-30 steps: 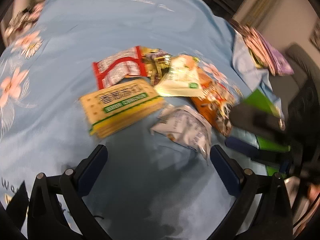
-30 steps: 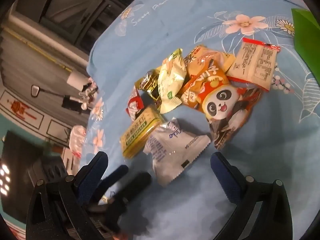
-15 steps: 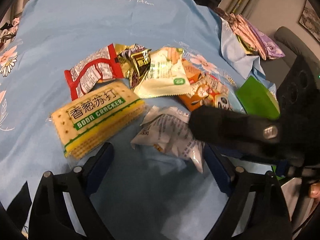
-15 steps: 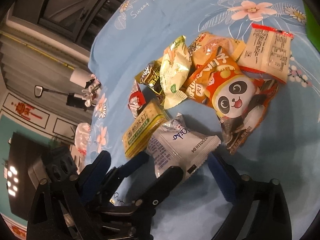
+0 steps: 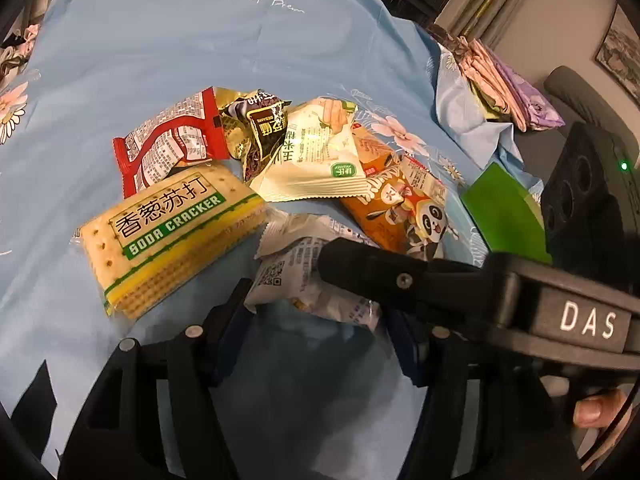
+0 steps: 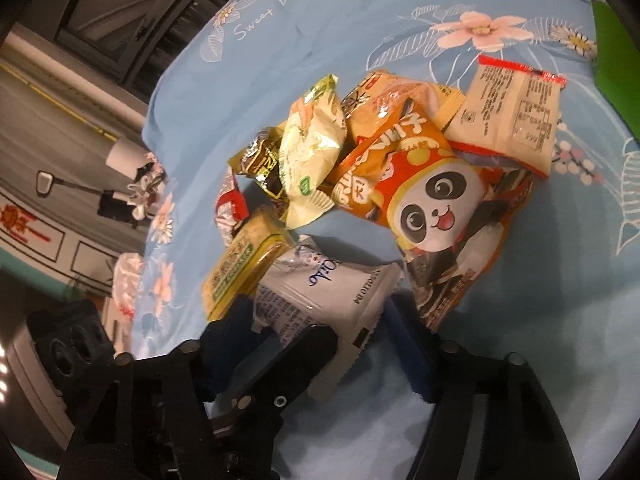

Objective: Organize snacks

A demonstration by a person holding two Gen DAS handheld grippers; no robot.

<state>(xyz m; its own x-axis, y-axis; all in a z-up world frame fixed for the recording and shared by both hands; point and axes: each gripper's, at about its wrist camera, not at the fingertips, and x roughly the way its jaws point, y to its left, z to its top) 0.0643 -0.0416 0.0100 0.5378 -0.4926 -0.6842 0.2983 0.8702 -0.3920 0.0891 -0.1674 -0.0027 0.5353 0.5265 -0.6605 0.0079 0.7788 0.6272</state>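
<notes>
As both sets of jaws had just been closing, half-shut, around the white packet [image 6: 320, 292], neither visibly pinched it. Left gripper [image 5: 316, 320] and right gripper [image 6: 320, 332] crowded together; they risked colliding or tearing it.

Light: dim, warm indoor, from above | Shadows: soft dark patch on blue sheet [image 5: 312, 364] beneath the fingers, also right view [image 6: 568, 288] | Glare: highlights on foil wrappers [image 6: 316, 128] | Focus: centre sharp, print legible; near fingers [image 5: 224, 324] slightly soft | Distortion: strong fisheye bending, black vignette at corners | Noise: mild grain.
</notes>
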